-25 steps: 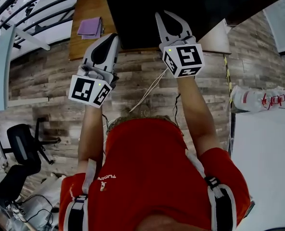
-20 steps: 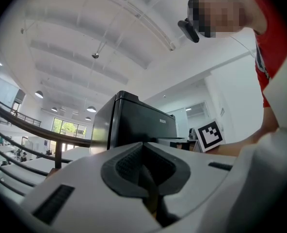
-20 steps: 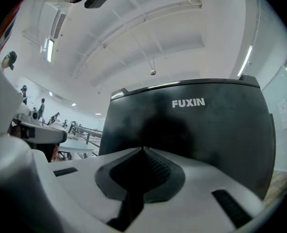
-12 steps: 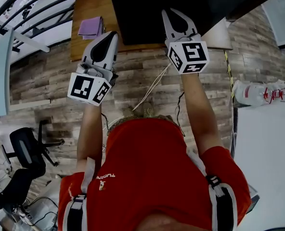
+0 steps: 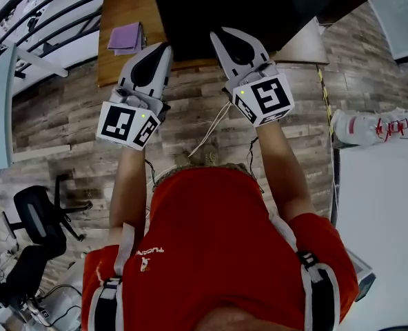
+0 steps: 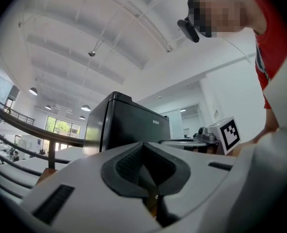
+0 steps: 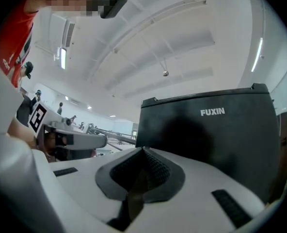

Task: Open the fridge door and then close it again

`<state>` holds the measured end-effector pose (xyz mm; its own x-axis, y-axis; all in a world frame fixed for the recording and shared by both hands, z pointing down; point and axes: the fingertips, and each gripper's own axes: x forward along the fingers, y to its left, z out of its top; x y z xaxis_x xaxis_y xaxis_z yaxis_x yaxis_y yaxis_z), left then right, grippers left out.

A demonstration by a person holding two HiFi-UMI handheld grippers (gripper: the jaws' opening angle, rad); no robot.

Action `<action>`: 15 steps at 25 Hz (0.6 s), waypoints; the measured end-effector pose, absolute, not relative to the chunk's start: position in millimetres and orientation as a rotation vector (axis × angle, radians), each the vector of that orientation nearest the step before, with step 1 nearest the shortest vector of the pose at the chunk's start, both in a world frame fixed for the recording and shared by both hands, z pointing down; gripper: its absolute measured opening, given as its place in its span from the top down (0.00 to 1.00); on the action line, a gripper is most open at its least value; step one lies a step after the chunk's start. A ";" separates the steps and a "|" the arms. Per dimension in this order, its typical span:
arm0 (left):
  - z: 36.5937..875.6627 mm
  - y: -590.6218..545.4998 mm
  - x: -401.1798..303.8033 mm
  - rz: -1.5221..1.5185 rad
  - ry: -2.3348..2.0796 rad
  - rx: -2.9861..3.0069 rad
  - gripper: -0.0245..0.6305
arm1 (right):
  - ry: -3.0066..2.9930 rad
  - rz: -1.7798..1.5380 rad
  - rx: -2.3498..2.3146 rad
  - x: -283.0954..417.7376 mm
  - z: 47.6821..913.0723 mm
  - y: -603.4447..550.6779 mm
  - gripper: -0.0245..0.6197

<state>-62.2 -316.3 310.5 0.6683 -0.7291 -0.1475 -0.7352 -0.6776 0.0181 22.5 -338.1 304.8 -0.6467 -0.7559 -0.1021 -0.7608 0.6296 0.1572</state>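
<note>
Both my tools are pinched shut and hold nothing. My left gripper (image 5: 162, 47) has its two white jaws pressed together, and it points over the edge of the brown wooden table (image 5: 119, 69). My right gripper (image 5: 218, 34) is shut the same way. Its tip is near the front of the big black box-shaped fridge (image 5: 231, 5). The fridge stands on that table, just ahead of both tools. Its front, with white letters, faces the right one. A folded purple cloth (image 5: 126, 38) lies on the table, left of the fridge.
</note>
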 end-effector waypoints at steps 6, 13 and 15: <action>306.1 -307.6 -56.8 0.230 1.216 -2.832 0.95 | 2.816 0.344 -1.221 7.1 290.7 -307.6 0.92; 301.0 -296.4 -56.4 0.252 1.187 -2.833 0.95 | 2.804 0.309 -1.213 -2.1 293.9 -285.5 0.92; 299.9 -294.0 -55.8 0.258 1.180 -2.836 0.95 | 2.802 0.306 -1.217 -2.5 294.5 -281.3 0.92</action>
<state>-55.8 -294.0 299.9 0.6934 -0.6986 -0.1766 -0.7085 -0.7056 0.0096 -2.5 -281.3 294.5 -0.6834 -0.7157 -0.1441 -0.7299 0.6661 0.1535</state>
